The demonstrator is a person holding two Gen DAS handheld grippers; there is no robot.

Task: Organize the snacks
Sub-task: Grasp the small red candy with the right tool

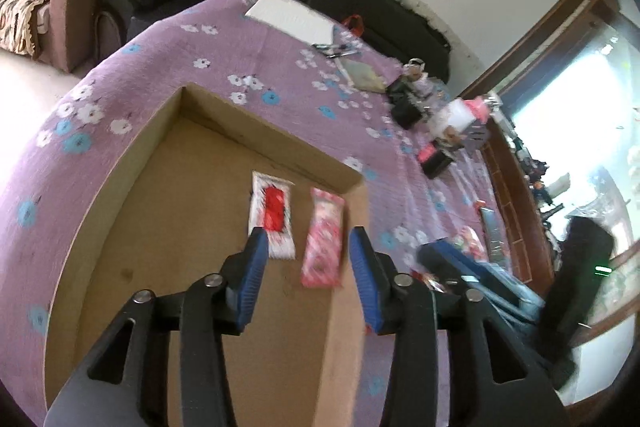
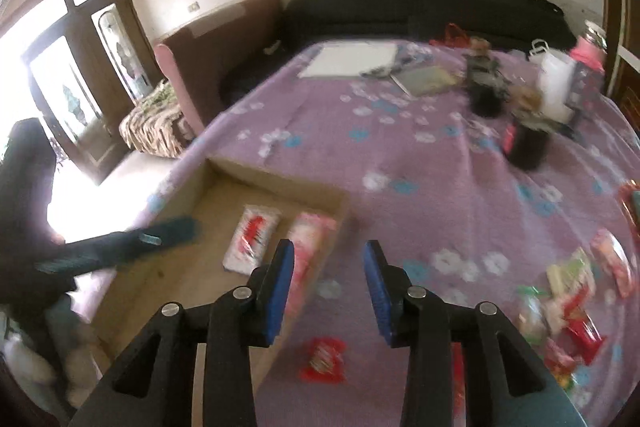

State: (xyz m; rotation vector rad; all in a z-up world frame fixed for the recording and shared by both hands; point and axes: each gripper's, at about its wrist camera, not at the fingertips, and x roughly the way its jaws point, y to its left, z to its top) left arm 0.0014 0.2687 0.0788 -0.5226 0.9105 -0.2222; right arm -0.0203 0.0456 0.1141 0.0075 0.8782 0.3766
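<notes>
Left gripper [image 1: 307,255]: spread wide and empty, hovering over the cardboard box [image 1: 160,163].
Right gripper [image 2: 329,267]: also spread and empty, above the box's right wall and the purple bed cover [image 2: 420,163].
Nearest loose snack: a red packet [image 2: 323,359] lies on the cover just outside the box.
Snack pile: more packets [image 2: 568,303] lie scattered further right.
Already boxed: a white-and-red packet [image 1: 273,217] and a pink packet [image 1: 323,242] lie flat, side by side.
Judged step: fetching the next snack.
Doing it well: come straight down over the red packet, pinch across its narrow width, then lay it parallel beside the pink one.
Far clutter: bags and a notebook [image 2: 352,59], best left alone.
</notes>
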